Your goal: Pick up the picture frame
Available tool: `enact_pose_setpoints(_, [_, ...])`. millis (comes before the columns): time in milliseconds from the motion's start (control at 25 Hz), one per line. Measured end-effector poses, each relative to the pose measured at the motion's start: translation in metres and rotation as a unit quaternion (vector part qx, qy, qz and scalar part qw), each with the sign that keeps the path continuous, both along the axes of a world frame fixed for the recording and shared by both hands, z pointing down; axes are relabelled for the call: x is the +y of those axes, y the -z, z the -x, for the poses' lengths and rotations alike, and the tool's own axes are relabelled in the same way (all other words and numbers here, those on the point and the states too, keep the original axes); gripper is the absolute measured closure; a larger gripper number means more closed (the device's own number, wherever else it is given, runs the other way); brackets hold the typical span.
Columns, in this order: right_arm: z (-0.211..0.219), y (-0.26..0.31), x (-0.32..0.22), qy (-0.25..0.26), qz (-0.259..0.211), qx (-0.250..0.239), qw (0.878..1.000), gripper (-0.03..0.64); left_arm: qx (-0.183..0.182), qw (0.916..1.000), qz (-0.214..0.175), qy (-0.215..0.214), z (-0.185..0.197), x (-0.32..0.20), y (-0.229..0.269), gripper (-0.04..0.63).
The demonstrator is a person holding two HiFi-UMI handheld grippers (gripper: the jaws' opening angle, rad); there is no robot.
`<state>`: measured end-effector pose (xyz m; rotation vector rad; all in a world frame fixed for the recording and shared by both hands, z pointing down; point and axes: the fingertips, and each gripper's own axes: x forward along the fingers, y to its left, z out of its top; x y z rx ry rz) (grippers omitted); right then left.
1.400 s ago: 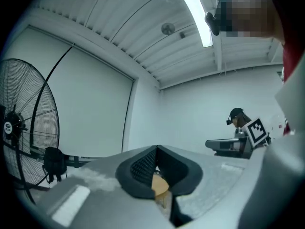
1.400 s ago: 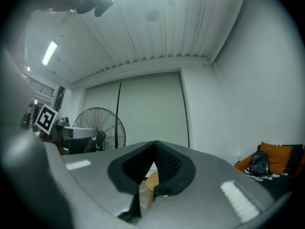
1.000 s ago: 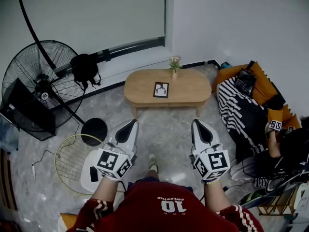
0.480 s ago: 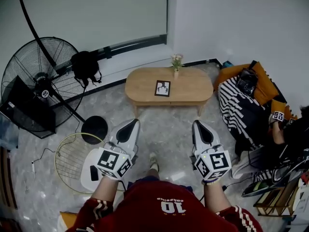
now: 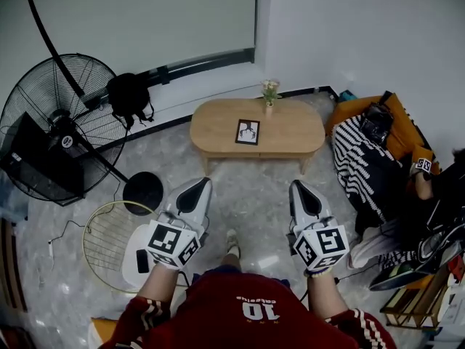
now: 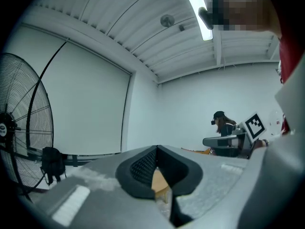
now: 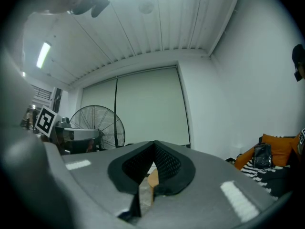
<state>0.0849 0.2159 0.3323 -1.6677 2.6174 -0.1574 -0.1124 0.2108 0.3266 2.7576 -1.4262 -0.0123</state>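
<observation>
A small black picture frame lies flat on the oval wooden coffee table ahead of me. My left gripper and right gripper are held level side by side, well short of the table. Both are shut with nothing between the jaws. In the left gripper view, the left gripper has its tips meeting, with the table's wood showing through the gap below. The right gripper view shows the right gripper shut the same way.
A small vase of flowers stands at the table's far edge. A big black floor fan and a loose wire fan guard are at the left. At the right are orange cushions, a striped blanket and a seated person.
Both grippers have moved slightly forward towards the table, and the view has shifted with them. The seated person at the right has shifted a little. Both grippers stay shut.
</observation>
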Motion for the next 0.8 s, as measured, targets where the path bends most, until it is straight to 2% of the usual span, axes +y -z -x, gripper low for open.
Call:
enact_pose_setpoints(240, [0.001,-0.003,-0.030,0.001,0.009,0.004,1.000,0.629,0.000,1.0000,0.000,-0.006,0.001,-0.029,-0.003,0.592])
enact_pose_setpoints(440, [0.003,-0.005,-0.061,0.010,0.013,0.006,1.000,0.628,0.010,0.9998,0.006,0.013,0.006,-0.062,-0.007,0.592])
enact_pose_setpoints(600, [0.004,-0.004,-0.097,0.014,0.018,0.007,1.000,0.627,0.003,0.9998,0.006,0.021,0.007,-0.096,-0.006,0.592])
enact_pose_setpoints(800, [0.025,-0.020,-0.117,0.013,0.008,0.014,1.000,0.627,0.001,0.9998,0.001,0.018,0.025,-0.120,-0.026,0.592])
